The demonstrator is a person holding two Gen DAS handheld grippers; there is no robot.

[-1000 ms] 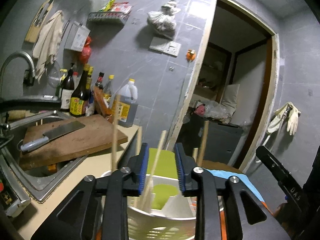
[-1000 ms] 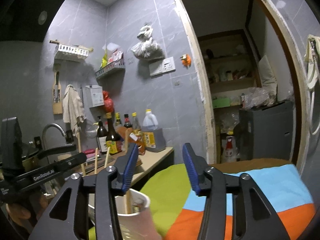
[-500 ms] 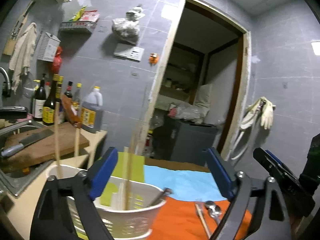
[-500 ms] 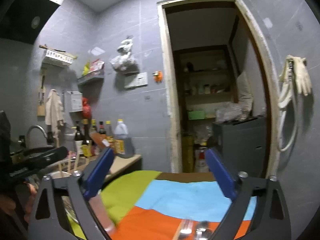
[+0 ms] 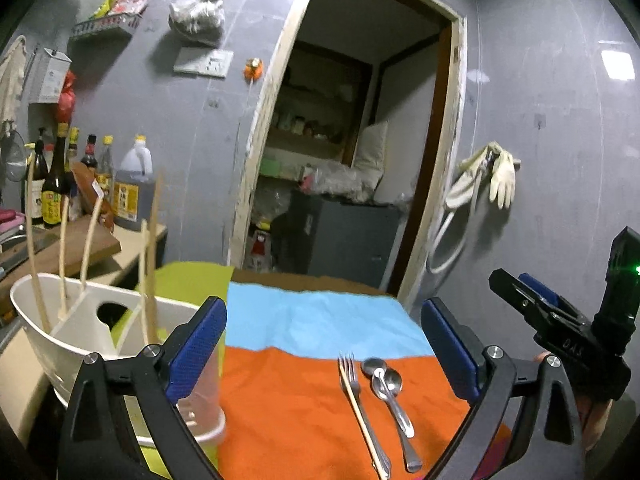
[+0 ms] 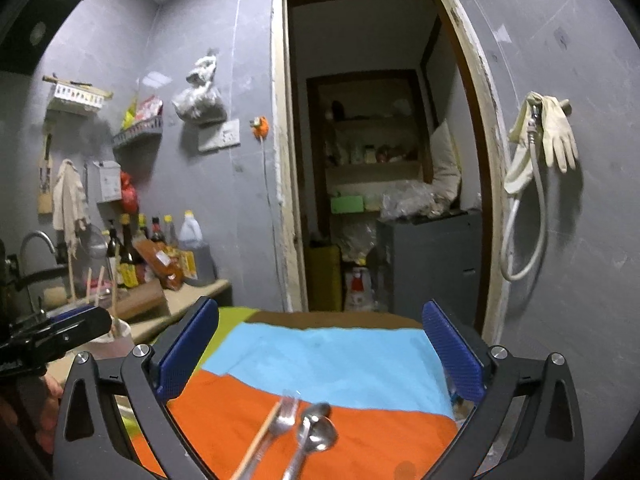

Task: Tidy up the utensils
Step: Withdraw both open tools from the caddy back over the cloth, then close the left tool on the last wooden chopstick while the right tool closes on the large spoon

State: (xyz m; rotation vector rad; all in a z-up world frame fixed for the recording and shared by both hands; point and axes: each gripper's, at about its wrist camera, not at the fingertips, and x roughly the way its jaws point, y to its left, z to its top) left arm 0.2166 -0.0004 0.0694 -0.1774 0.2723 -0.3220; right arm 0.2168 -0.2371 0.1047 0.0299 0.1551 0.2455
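Left wrist view shows the left gripper (image 5: 324,344) with its blue pads spread wide and the jaws opening, nothing pressed between them. Beyond it, on the orange band of a striped cloth (image 5: 296,412), lie a fork (image 5: 352,376), a single chopstick (image 5: 362,412) just beside it, and two spoons (image 5: 390,384) close together, all pointing roughly away from the camera. To the left stands a white utensil holder (image 5: 60,344) with several chopsticks (image 5: 150,264) leaning upright in it, near the left jaw but apart from it. The right gripper (image 6: 320,352), seen in its own view, is likewise released and empty, its jaws wide above the same cutlery, where the picture is blurred. A counter with bottles (image 5: 56,184) stands behind the holder.
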